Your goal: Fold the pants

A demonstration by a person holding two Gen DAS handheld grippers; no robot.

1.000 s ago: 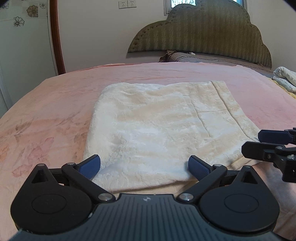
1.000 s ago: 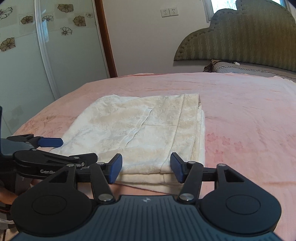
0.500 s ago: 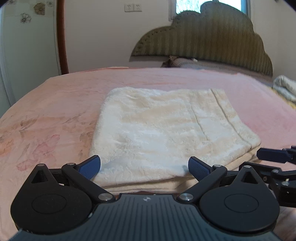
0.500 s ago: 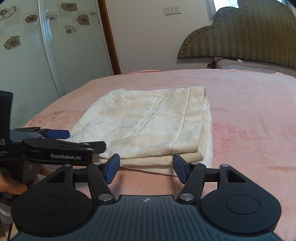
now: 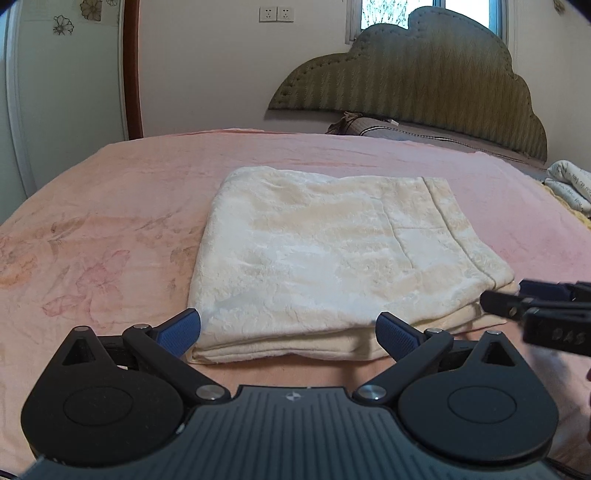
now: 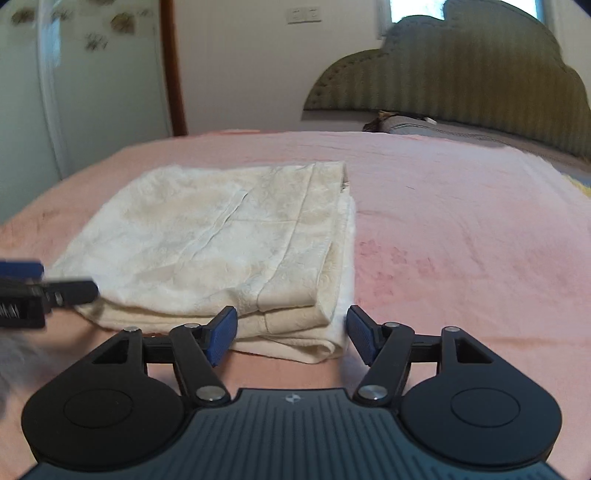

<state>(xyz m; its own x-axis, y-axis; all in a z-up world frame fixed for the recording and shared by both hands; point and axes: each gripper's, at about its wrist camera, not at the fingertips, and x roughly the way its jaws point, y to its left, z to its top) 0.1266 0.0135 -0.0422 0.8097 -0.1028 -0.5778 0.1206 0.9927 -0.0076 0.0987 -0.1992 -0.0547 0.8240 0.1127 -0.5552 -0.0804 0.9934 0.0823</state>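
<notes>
While the bed [image 5: 110, 192] w/ its pink floral blanket fills most of both views, the olive scalloped headboard [image 5: 424, 74] stands at the far end against the wall, w/ a grey pillow [image 5: 388, 127] at its foot. Far left, a frosted glass door w/ flower decals [image 6: 74, 92] sits beside a brown door frame [image 5: 131, 66]. A double wall socket [image 5: 273, 14] shows high on the wall.

The cream pants [image 5: 332, 258] lie folded into a thick, roughly square stack on the blanket, mid-bed, layers visible along the near edge; approx flat, w/ a seam running across the top layer.

At the far right edge of the left wrist view, a pale bundle of cloth [image 5: 569, 184] rests on the bed.

The left claw [image 5: 288, 330] is spread wide, just short of the near edge of the stack, near its left corner, gripping nothing. The right claw [image 6: 291, 334] is also spread, its blue pads flanking the near right corner of the stack w/o pinching it. Each claw shows at the edge of the other's view, the right wrist view somewhat blurred.
</notes>
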